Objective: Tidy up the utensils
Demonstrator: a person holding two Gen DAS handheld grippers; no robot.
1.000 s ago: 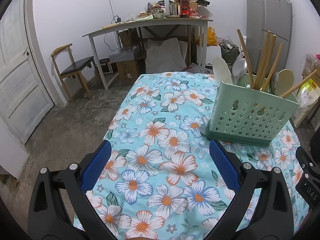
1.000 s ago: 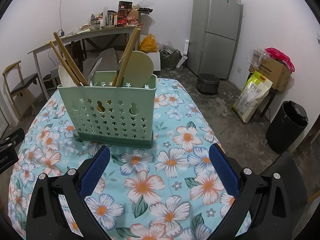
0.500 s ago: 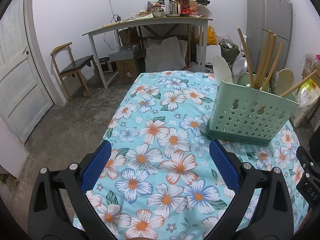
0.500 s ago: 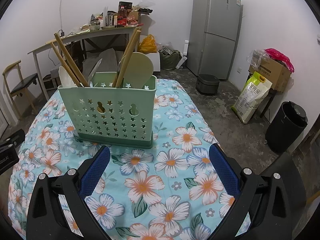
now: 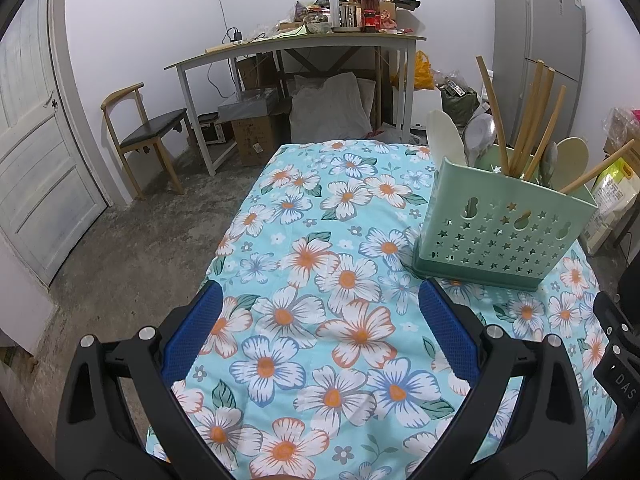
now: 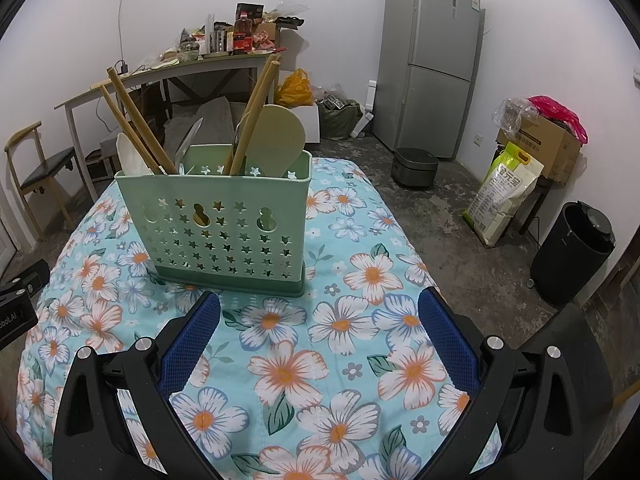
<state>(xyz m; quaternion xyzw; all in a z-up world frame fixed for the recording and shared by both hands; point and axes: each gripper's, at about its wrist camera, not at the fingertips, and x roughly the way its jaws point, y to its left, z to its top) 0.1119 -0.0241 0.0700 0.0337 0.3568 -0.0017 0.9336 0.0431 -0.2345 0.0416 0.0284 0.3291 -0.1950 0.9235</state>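
Floral-clothed bench (image 6: pixel 352 360) carries only a green utensil caddy (image 6: pixel 218 224), already holding chopsticks (image 6: pixel 136 120) and spoons. Both grippers' fingers (image 5: pixel 192 336) (image 6: pixel 444 340) are spread, empty; sorting looks finished, next likely withdrawal.

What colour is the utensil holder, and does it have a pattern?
Pale green utensil holder, pierced with star and gourd-shaped cutouts; clearest in the right wrist view.
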